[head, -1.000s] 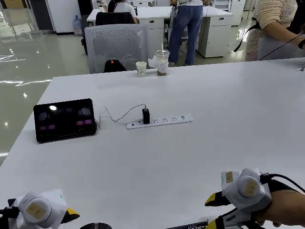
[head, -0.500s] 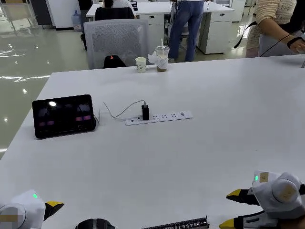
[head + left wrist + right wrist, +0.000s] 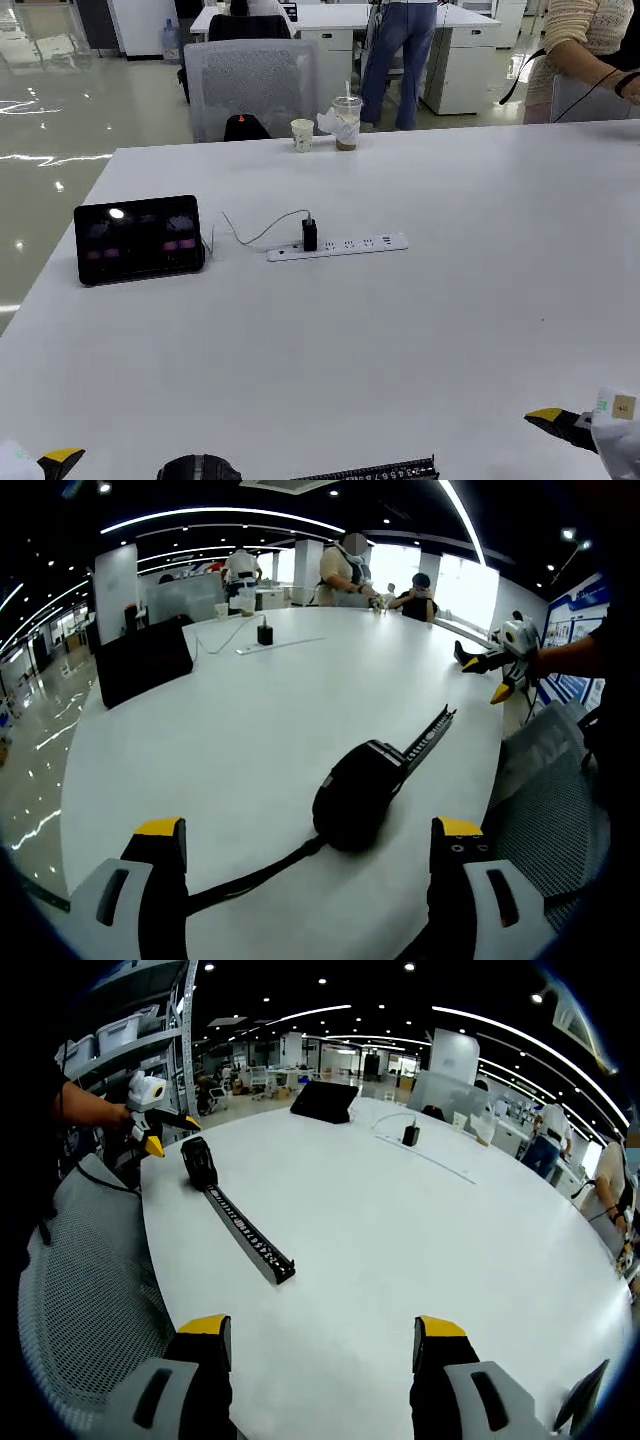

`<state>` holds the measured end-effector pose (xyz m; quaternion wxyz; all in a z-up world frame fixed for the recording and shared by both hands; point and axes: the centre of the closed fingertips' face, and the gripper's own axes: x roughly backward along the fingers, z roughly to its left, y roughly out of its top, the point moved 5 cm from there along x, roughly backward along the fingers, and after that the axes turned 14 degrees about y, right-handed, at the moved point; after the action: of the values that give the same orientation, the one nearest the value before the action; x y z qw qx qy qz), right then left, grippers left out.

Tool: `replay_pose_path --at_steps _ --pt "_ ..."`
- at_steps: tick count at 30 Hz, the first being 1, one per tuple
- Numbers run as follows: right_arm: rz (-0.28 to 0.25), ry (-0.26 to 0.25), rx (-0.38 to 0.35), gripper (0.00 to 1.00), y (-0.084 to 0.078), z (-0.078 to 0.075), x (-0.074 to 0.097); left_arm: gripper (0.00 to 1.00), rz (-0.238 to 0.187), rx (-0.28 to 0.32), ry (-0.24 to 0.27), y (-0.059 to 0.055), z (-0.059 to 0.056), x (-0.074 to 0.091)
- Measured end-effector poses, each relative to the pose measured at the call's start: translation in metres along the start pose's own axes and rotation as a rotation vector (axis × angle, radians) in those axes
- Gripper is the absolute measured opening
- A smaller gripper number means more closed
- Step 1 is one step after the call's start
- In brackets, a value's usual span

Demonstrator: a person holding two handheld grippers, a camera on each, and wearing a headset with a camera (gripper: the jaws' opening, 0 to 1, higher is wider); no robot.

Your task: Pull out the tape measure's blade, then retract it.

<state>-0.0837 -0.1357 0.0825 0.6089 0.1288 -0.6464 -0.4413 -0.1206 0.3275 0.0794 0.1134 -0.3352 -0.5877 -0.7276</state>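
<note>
The black tape measure (image 3: 360,790) lies on the white table (image 3: 400,330) near its front edge, with a short length of blade (image 3: 430,735) pulled out and flat on the top. A dark strap trails from its case. My left gripper (image 3: 310,880) is open just behind the case, not touching it. My right gripper (image 3: 320,1360) is open too, well back from the blade's hook end (image 3: 280,1272). In the head view the case (image 3: 198,468) and blade (image 3: 372,469) sit at the bottom edge, between the left gripper (image 3: 55,462) and the right gripper (image 3: 560,425).
A dark tablet (image 3: 138,240) stands at the left. A white power strip (image 3: 340,246) with a black plug and thin cable lies mid-table. Two cups (image 3: 346,123) stand at the far edge before a grey chair (image 3: 255,88). People stand beyond.
Both grippers have drawn apart and lower in the head view, the left one leftward, the right one rightward. The tape measure and its blade lie where they were.
</note>
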Motion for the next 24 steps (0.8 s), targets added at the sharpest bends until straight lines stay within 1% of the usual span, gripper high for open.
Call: replay_pose_path --at_steps 1,3,5,7,8,9,11,15,18,24 --pt "-0.002 -0.001 -0.002 0.75 -0.002 0.001 0.002 0.99 -0.005 0.01 -0.008 -0.001 -0.001 0.002" --pt "-0.009 -0.008 -0.017 0.8 -0.009 0.002 0.006 0.99 -0.009 0.025 -0.001 -0.005 0.0 0.005" --pt "-0.012 -0.005 -0.032 0.83 -0.014 0.003 0.007 0.99 -0.013 0.037 0.008 -0.007 0.001 0.008" --pt "-0.01 -0.008 -0.061 0.88 -0.02 0.004 0.009 0.99 -0.01 0.052 0.008 -0.011 0.002 0.01" --pt "-0.016 -0.007 -0.066 0.92 -0.021 0.005 0.011 0.99 -0.01 0.053 0.009 -0.012 0.001 0.011" --pt "-0.02 -0.007 -0.07 0.95 -0.022 0.006 0.012 0.99 -0.004 0.053 0.019 -0.013 0.002 0.011" --pt "-0.026 -0.011 -0.072 0.99 -0.023 0.007 0.014 0.99 0.009 0.06 0.022 -0.014 0.001 0.013" --pt "-0.032 -0.027 -0.084 0.99 -0.027 0.005 0.021 0.99 0.002 0.056 0.014 -0.014 0.0 0.014" --pt "-0.035 -0.045 -0.087 0.99 -0.031 0.002 0.026 0.99 -0.003 0.05 0.011 -0.012 -0.001 0.014" --pt "-0.037 -0.038 -0.085 0.99 -0.032 0.002 0.028 0.99 -0.006 0.042 0.002 -0.009 -0.003 0.016"
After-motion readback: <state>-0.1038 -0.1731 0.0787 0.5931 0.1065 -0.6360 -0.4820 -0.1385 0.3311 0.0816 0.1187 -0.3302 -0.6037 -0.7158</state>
